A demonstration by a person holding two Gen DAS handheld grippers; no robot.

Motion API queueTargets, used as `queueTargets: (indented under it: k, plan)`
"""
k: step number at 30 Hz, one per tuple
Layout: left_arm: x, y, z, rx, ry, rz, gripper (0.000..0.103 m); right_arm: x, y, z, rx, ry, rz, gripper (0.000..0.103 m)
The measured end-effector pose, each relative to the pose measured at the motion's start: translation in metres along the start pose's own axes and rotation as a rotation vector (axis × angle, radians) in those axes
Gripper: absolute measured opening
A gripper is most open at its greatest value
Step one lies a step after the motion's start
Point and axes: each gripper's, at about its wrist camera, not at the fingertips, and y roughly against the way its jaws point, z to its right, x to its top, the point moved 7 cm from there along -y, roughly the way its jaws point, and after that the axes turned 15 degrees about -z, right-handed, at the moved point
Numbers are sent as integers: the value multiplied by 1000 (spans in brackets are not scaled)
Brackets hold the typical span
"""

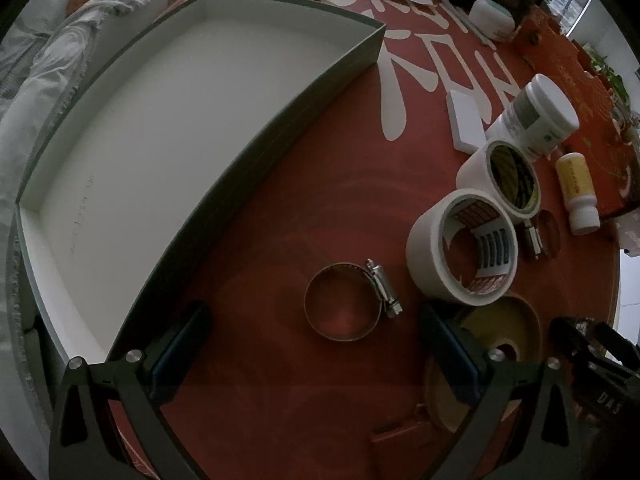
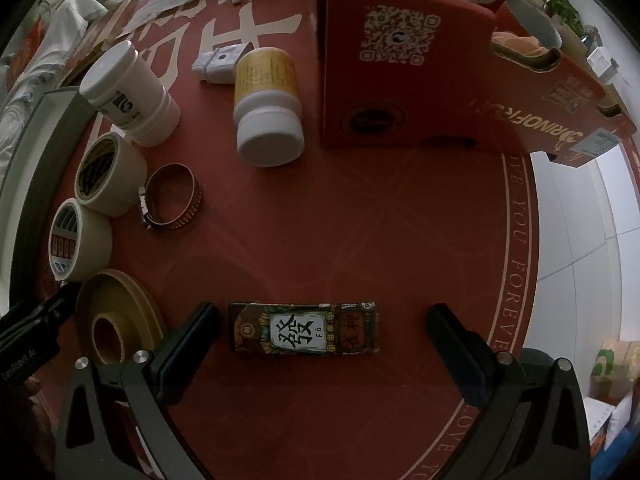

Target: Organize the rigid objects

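My left gripper [image 1: 316, 352] is open above the red table, its fingers either side of a metal hose clamp [image 1: 348, 304] that lies flat just ahead. An empty grey box with a white inside [image 1: 160, 128] stands to its left. My right gripper [image 2: 322, 344] is open around a small printed rectangular box [image 2: 304, 328] lying flat between its fingers, not touched. Two tape rolls [image 1: 464, 248] [image 1: 508, 176], a tan spool [image 1: 504, 340], a white jar [image 1: 536, 116] and a yellow bottle [image 1: 578, 192] sit to the right of the left gripper.
A second hose clamp [image 2: 172, 196] lies by the tape rolls [image 2: 108, 176]. A tall red carton [image 2: 404, 68] stands behind the right gripper. A white block [image 1: 464, 120] and a white tub [image 1: 490, 18] sit farther back. White cloth [image 1: 36, 80] lies left of the box.
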Motion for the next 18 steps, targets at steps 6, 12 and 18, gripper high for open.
queueTargets:
  k: [6,12,18]
  plan:
    - [-7,-3,-3,2,9,-11,103,3,1,2,1,-3,-28,103]
    - [-9,-5,-23,-2,-31,-9,103,6,0,1,0,-4,-46,103]
    - [-16,-8,-26,-6,-41,-1,103,6,-2,-2,-1,-12,-50,103]
